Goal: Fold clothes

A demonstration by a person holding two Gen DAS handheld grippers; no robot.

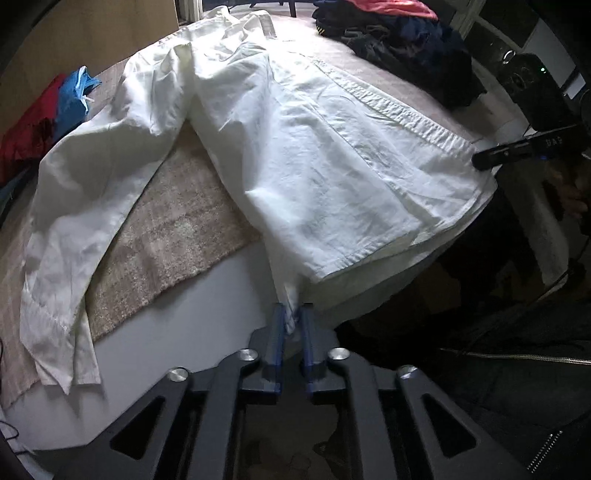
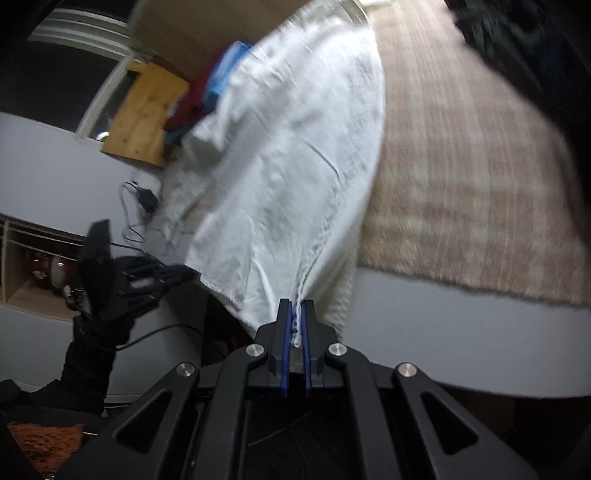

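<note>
I see a bed (image 1: pixel 155 325) with a beige blanket (image 1: pixel 173 221) across it. A white shirt (image 1: pixel 295 155) lies spread on the blanket, hem toward me and hanging off the near edge, one sleeve (image 1: pixel 74 229) trailing off to the left. A dark clothes pile (image 1: pixel 399 33) sits at the far right, red and blue garments (image 1: pixel 48 110) at the far left. My left gripper (image 1: pixel 292 319) is clamped on a bunched corner of the hem. My right gripper (image 2: pixel 295 321) is shut tight on the hem's other corner. I judge the left pinch thin; a hard pull could slip it free, or drag the loose sleeve crooked.
</note>
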